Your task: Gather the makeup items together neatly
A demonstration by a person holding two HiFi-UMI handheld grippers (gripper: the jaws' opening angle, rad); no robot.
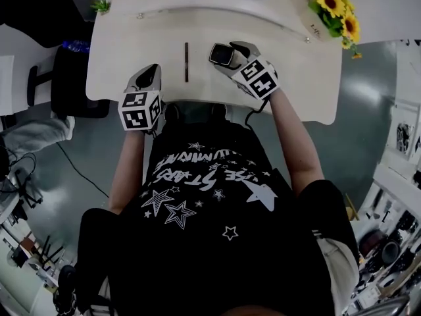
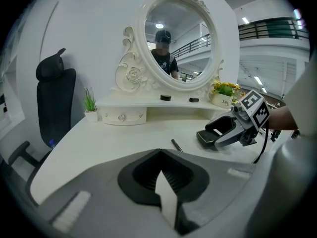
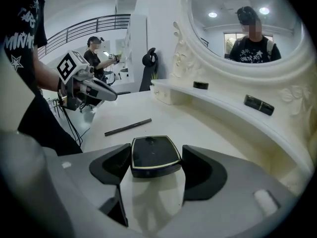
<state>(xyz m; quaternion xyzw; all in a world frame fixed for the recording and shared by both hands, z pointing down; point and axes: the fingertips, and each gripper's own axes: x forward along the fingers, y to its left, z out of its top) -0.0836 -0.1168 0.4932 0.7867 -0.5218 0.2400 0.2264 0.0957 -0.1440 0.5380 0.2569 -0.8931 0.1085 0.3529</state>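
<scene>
The desk (image 1: 131,58) is creamy white, and so is the carved mirror frame (image 2: 130,73) in the upper middle of the left gripper view. The compact (image 3: 151,155), low in the right gripper view, is glossy black with a thin gold rim. The pencil (image 1: 186,61) is dark, near black. The left tool (image 1: 147,76) and the right tool (image 1: 231,49) are grey with black pads (image 3: 205,171), and their marker cubes (image 1: 139,109) carry black-and-white squares. At the upper right of the head view, the sunflowers (image 1: 339,12) are yellow with green leaves. The T-shirt (image 1: 197,183) is black with white stars and lettering.
</scene>
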